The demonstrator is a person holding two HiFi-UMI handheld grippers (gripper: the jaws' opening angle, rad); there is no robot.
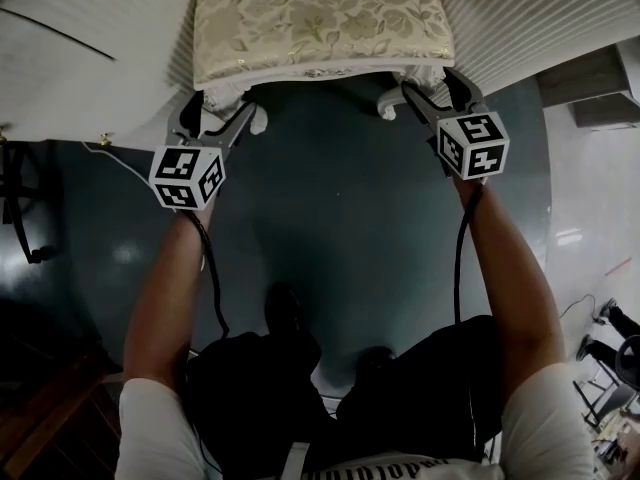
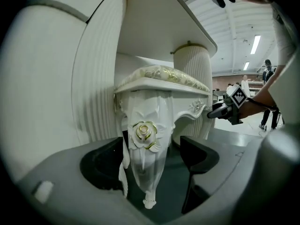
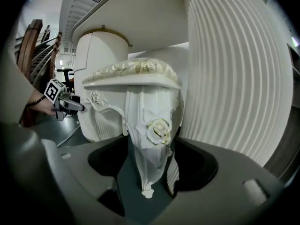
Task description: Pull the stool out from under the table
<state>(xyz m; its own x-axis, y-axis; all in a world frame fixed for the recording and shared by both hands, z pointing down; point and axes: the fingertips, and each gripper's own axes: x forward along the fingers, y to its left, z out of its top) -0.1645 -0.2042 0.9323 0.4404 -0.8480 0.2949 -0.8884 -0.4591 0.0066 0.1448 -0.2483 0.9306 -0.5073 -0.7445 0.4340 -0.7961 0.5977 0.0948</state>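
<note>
In the head view the stool (image 1: 320,23) stands between the fluted pedestals of the white table (image 1: 90,58), only its front edge out, with the left gripper (image 1: 222,108) and right gripper (image 1: 432,93) at its front corners. The left gripper view shows jaws spread around the left front leg (image 2: 145,158) without clamping it, and the right gripper view shows the same at the right front leg (image 3: 152,149). This looks like the grasping step: both grippers must next close firmly on the legs, then draw back evenly toward the person.
</note>
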